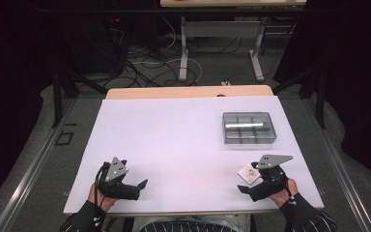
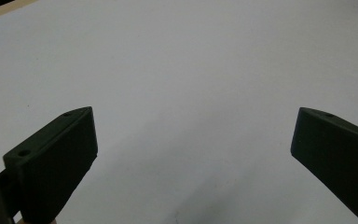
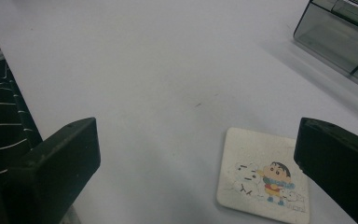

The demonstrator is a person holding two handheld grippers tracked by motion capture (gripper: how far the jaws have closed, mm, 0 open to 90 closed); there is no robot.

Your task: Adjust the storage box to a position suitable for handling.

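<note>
I note a white table (image 1: 174,145) covered edge to edge, with a grey compartment box (image 1: 249,127) standing toward its far right, well apart from both hands. My left gripper (image 1: 134,186) rests near the front left edge, jaws spread wide with bare white surface between them. My right gripper (image 1: 251,186) sits near the front right edge, jaws likewise wide and holding nothing. A small square card (image 3: 263,175) printed with cartoon figures lies flat on the table just beside the right gripper, between its jaws in the right gripper view and closer to the right-hand jaw; whether that jaw touches the card's edge I cannot tell from here.
</note>
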